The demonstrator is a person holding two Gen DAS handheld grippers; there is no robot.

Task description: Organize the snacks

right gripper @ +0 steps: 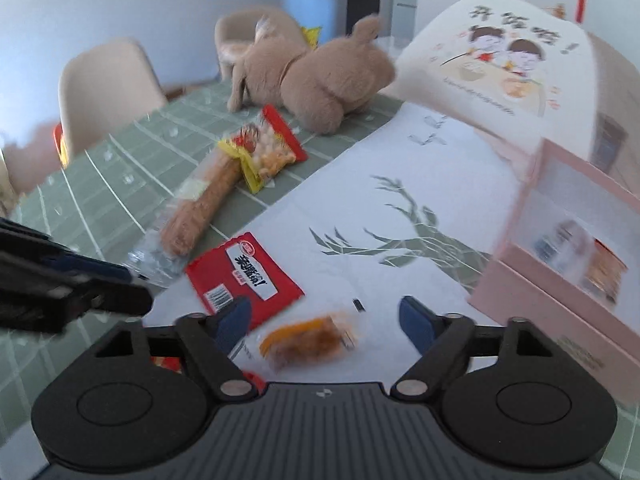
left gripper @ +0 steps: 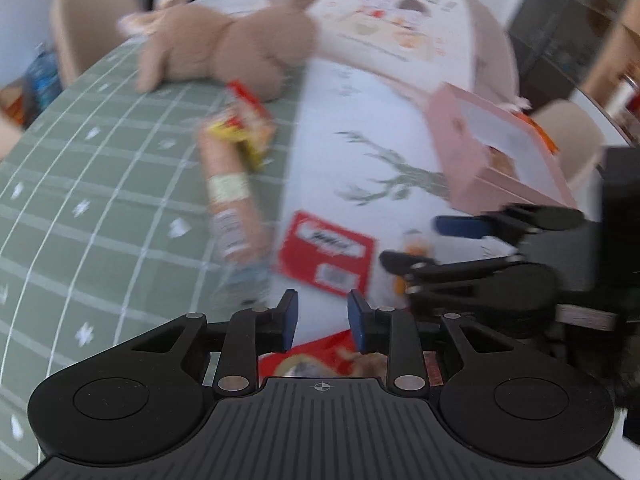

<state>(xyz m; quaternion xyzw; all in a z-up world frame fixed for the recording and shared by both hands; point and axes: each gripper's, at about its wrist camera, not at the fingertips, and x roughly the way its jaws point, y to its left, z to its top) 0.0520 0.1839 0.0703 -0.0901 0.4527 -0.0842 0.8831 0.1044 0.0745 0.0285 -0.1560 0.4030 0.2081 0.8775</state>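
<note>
Looking down at the green checked tablecloth (right gripper: 96,184) from both wrists, with a white mat printed with a grey deer (right gripper: 400,240) laid across it. At the far end sits a big white lidded box with cartoon children (right gripper: 500,64), and a tan plush toy (right gripper: 320,76) lies beside it. On the right edge of the mat I've got the pink storage box (right gripper: 560,264), packets visible through its clear front. Snacks next: a long sausage-shaped stick in clear wrap (right gripper: 200,204) lies on the cloth, touching a red-and-yellow bag of round puffs (right gripper: 268,148). A flat red packet with a barcode (right gripper: 244,276) rests on the mat's near edge. My right gripper (right gripper: 324,320) stands spread, its blue pads either side of a small orange snack pack (right gripper: 308,338) on the mat, not pressing it. My left gripper (left gripper: 322,316) is drawn in narrow with nothing seen between its pads, above another red packet (left gripper: 320,360) just under the fingers
</note>
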